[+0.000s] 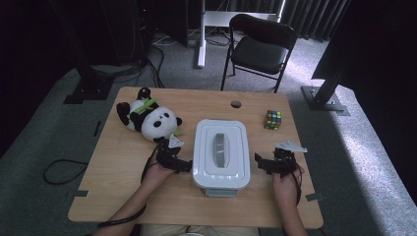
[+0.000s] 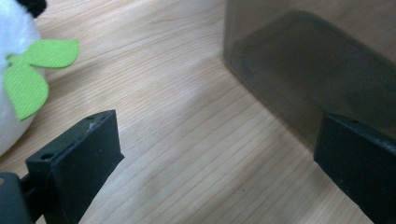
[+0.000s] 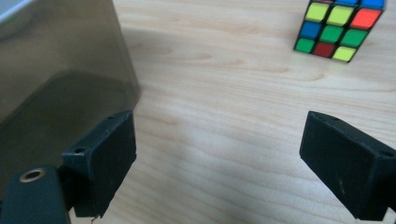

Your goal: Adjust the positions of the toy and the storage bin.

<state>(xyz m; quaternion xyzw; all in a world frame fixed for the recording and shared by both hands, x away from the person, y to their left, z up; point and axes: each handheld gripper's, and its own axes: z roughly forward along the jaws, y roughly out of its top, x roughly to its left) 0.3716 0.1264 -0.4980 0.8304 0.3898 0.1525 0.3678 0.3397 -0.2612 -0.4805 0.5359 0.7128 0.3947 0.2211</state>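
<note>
Guessing the box (image 1: 221, 152) between both spread-open claws, left claw (image 1: 173, 160) and right claw (image 1: 272, 163), is light, stiff, slick; grab under its rim.

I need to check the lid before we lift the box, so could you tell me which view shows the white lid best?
The high view: the white lid shows whole from above, seated on the box between both grippers. The right gripper view catches a blurred corner of it; the left gripper view gives the box's grey wall instead.

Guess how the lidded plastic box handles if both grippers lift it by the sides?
The box looks rigid with smooth translucent walls, so probably slippery under the pads. Wide and low, so unlikely to tip. The left gripper and right gripper flank it, both open.
</note>
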